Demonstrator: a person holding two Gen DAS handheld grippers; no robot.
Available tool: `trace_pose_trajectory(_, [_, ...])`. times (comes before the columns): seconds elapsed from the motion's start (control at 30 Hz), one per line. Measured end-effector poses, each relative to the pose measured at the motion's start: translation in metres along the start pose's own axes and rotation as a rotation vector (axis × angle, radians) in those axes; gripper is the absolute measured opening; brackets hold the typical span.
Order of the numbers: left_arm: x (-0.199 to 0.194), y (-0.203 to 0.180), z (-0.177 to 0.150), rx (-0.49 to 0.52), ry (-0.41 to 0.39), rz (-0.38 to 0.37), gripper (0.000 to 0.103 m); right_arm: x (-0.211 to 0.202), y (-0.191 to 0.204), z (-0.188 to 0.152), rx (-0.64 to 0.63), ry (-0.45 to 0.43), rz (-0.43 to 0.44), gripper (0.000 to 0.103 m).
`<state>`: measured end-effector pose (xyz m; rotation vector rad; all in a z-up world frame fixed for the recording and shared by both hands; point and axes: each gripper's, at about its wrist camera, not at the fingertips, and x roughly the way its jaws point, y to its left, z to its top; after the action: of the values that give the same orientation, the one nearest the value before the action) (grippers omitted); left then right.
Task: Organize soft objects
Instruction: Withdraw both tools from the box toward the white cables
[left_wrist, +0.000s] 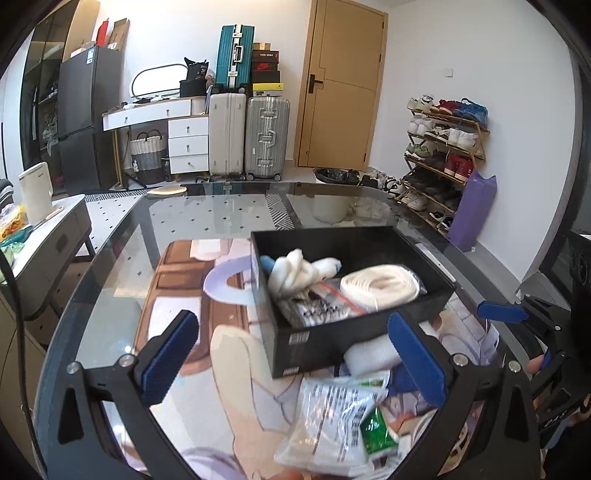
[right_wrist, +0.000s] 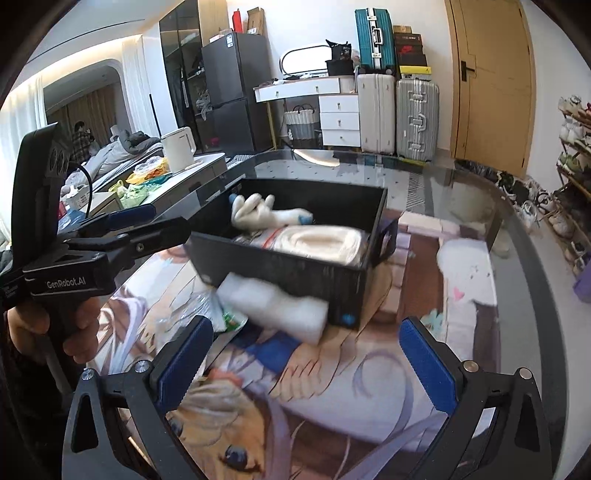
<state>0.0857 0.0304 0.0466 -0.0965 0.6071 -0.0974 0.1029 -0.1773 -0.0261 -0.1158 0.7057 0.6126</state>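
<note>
A black box (left_wrist: 325, 339) (right_wrist: 295, 271) sits on a printed mat on the glass table. In it lie a white glove with blue tips (left_wrist: 295, 271) (right_wrist: 255, 212), a coiled white band (left_wrist: 380, 286) (right_wrist: 317, 240) and a clear zip bag (left_wrist: 321, 308). A white foam piece (left_wrist: 371, 356) (right_wrist: 275, 308) lies against the box's near wall. A plastic packet with a green sachet (left_wrist: 336, 421) (right_wrist: 229, 317) lies in front. My left gripper (left_wrist: 291, 360) is open above the packet. My right gripper (right_wrist: 303, 363) is open and empty over the mat.
The glass table's curved edge (left_wrist: 92, 266) runs left. A side table with a white kettle (left_wrist: 35, 194) (right_wrist: 179, 149) stands to the left. Suitcases (left_wrist: 266, 138), a door and a shoe rack (left_wrist: 443, 147) are beyond. The right gripper's finger (left_wrist: 502, 312) shows in the left wrist view.
</note>
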Motion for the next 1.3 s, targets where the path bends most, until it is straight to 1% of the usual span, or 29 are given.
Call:
trace_pose_trajectory(0.13, [-0.008, 0.003, -0.011, -0.017, 0.010, -0.003, 0.103, -0.007, 0.000, -0.007, 0.034, 0.000, 0.019, 0.102])
trace_pose_trajectory(0.3, [-0.014, 0.002, -0.023, -0.005, 0.025, 0.005, 0.103, -0.014, 0.004, -0.016, 0.059, 0.002, 0.015, 0.102])
trace_pose_trajectory(0.57, [-0.025, 0.009, -0.037, -0.014, 0.038, 0.016, 0.103, -0.017, 0.017, -0.029, 0.079, 0.022, 0.069, 0.102])
trace_pose_trajectory(0.8, [-0.031, 0.013, -0.045, -0.006, 0.041, 0.037, 0.103, -0.009, 0.034, -0.032, 0.048, 0.054, 0.096, 0.102])
trace_pose_trajectory(0.87, [-0.031, 0.014, -0.047, -0.009, 0.045, 0.029, 0.103, -0.008, 0.038, -0.033, 0.047, 0.058, 0.109, 0.102])
trace_pose_trajectory(1.03, [-0.029, 0.013, -0.048, -0.007, 0.054, 0.027, 0.103, 0.005, 0.051, -0.038, 0.024, 0.118, 0.135, 0.102])
trace_pose_trajectory(1.2, [-0.028, 0.014, -0.049, -0.009, 0.055, 0.031, 0.103, 0.019, 0.052, -0.041, 0.063, 0.163, 0.151, 0.102])
trace_pose_trajectory(1.3, [-0.028, 0.014, -0.050, -0.010, 0.058, 0.030, 0.103, 0.021, 0.052, -0.039, 0.072, 0.152, 0.145, 0.102])
